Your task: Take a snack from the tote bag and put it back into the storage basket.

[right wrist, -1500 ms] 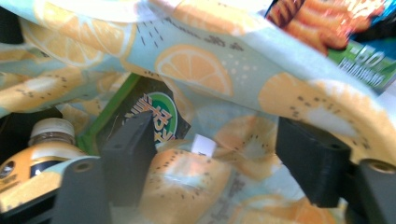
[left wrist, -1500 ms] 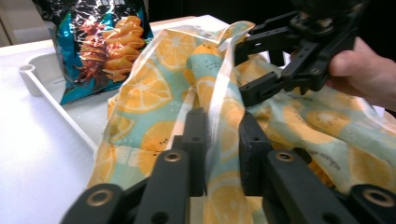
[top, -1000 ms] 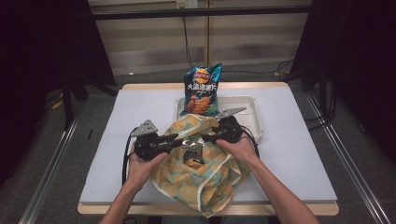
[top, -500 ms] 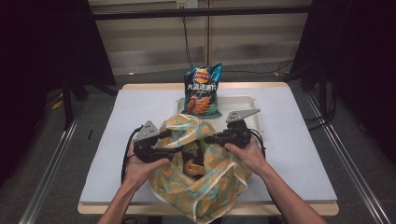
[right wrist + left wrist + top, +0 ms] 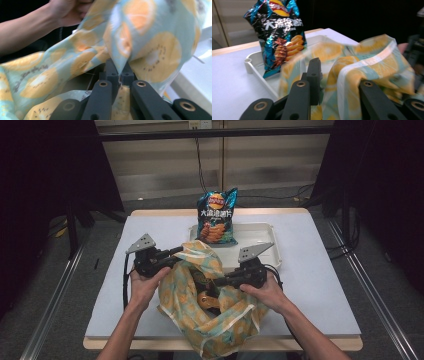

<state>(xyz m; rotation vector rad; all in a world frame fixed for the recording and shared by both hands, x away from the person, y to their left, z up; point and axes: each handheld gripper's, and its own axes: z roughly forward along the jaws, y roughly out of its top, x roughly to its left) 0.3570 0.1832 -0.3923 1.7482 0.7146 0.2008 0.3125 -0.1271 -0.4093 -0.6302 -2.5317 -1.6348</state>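
Observation:
A cloth bag point(image 5: 215, 330) printed with orange and kiwi slices lies at the table's front middle, its mouth held wide. An orange and dark thing point(image 5: 205, 297) lies inside it. My left gripper point(image 5: 177, 254) is at the bag's far-left rim. Its jaws have just been closing and stand apart in the left gripper view point(image 5: 334, 72), with a fold of the cloth point(image 5: 367, 57) draped between them and over one jaw. My right gripper point(image 5: 217, 282) pinches the right rim; in its own view point(image 5: 119, 67) it is shut on the cloth point(image 5: 155, 50).
A blue and black chips bag point(image 5: 217, 217) point(image 5: 279, 37) stands upright in a white tray point(image 5: 265, 232) point(image 5: 249, 65) just behind the cloth bag. The white table point(image 5: 325, 285) stretches bare to the right and left of the hands. Dark stands flank the table.
The two grippers have drawn apart and risen a little, so the bag's mouth gapes wider and its contents show. The right gripper shut on the rim; the left jaws widened, then narrowed.

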